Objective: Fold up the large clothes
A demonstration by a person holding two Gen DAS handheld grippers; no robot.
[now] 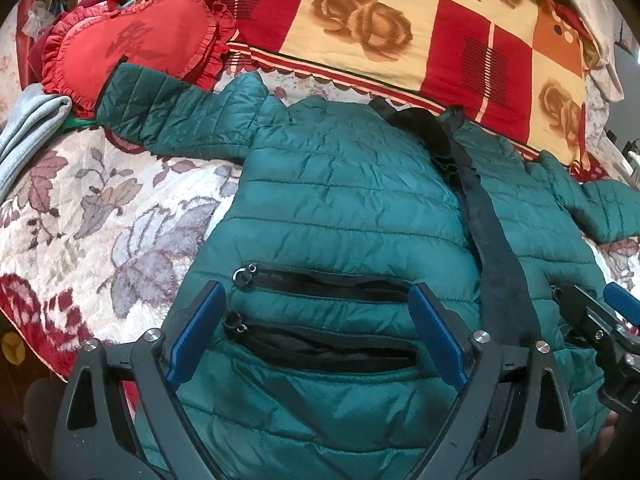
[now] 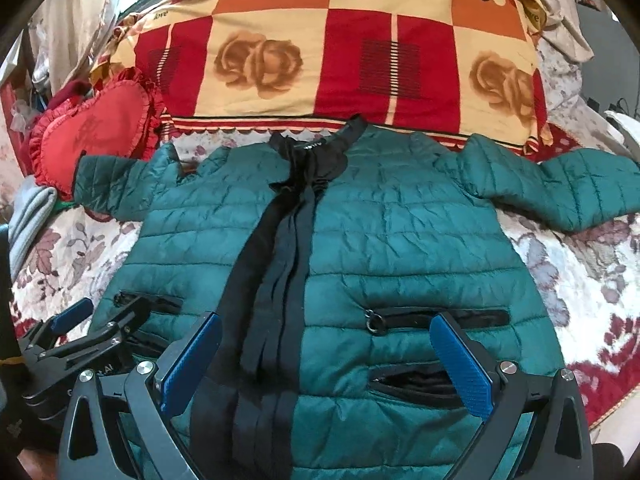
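Right wrist view: whole scene fits in here, so going by this one mostly.
Bed: floral bedspread [image 2: 568, 264] underneath, big red-and-cream rose blanket [image 2: 336, 60] bunched at the far side, heart-shaped red cushion [image 2: 96, 136] off to the left.
Jacket: green puffer jacket [image 2: 400, 232] lies front-up and flat on the bed, both sleeves out sideways, black front strip [image 2: 272, 264] running down the middle.
Progress: looks to me like zero folds so far. It's spread out, that's it. Sleeves and body all left to do.
Pockets: zip pockets [image 2: 440, 316] near the hem sit gaping.
Right claw [image 2: 326, 364]: jaws wide apart over the hem area, nothing in them.
Left claw [image 1: 316, 336]: same deal, wide apart above the left pockets, holding nothing.
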